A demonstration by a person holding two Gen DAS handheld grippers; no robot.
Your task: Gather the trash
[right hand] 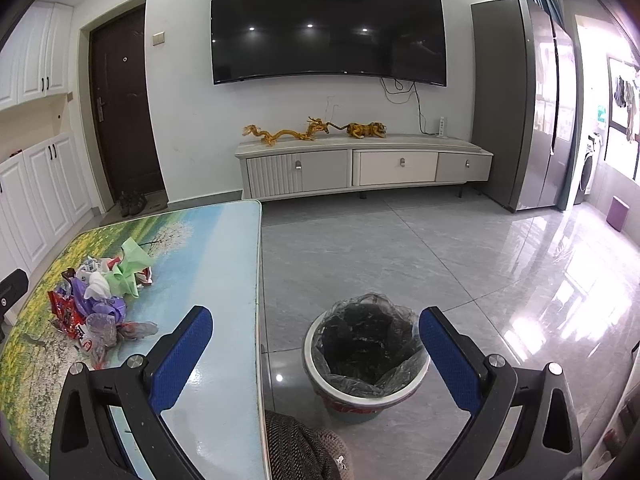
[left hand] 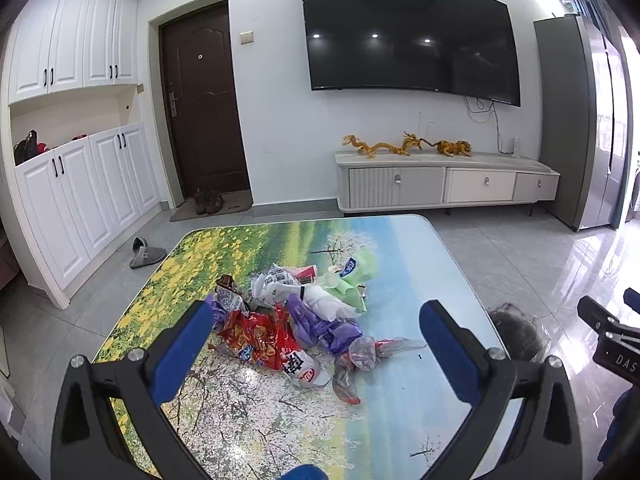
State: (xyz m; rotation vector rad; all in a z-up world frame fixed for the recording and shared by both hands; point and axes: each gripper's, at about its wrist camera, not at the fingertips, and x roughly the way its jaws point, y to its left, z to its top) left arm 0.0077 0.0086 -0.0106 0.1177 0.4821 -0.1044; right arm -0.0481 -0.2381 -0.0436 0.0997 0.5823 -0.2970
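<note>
At centre frame, the wrapper pile (left hand: 296,320) sits between my wide, empty left gripper (left hand: 316,344); my right gripper (right hand: 316,344), equally wide, frames the bin (right hand: 366,354) for dropping.

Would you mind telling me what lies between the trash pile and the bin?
Only bare tabletop, its right edge, then grey floor separate the trash pile from the bin, shown in the right wrist view.
</note>
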